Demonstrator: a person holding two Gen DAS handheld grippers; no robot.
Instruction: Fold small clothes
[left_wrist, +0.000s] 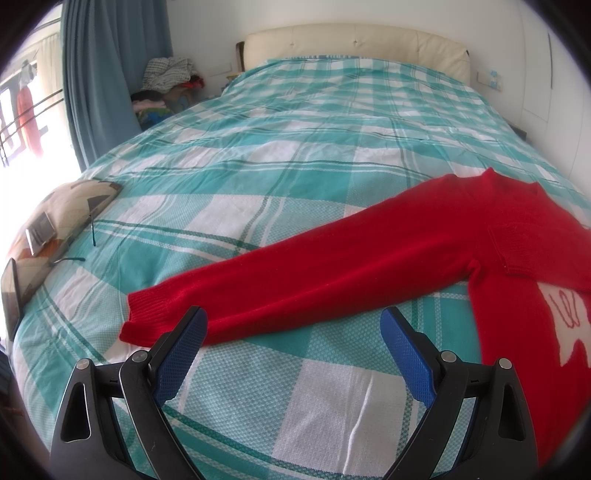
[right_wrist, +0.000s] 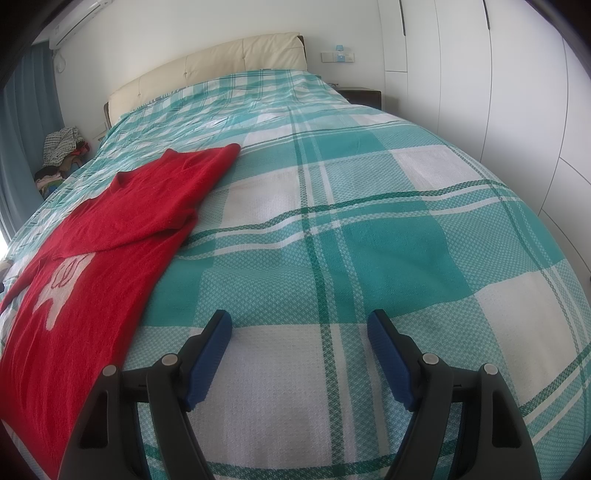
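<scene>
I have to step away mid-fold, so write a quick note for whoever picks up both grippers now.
Left gripper: jaws open, empty, close to the cuff of the outstretched sleeve.
Right gripper: jaws open, empty, over bare bedspread.
Red sweater lies flat on the bed.
Done: the other sleeve is folded across the chest.
Left: fold in the outstretched sleeve, then the body.

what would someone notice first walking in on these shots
The bright red sweater lies flat on the teal plaid bedspread, one sleeve stretched toward the left gripper. Both that and the right gripper hover open above the bed, blue-padded fingers holding nothing.
</scene>
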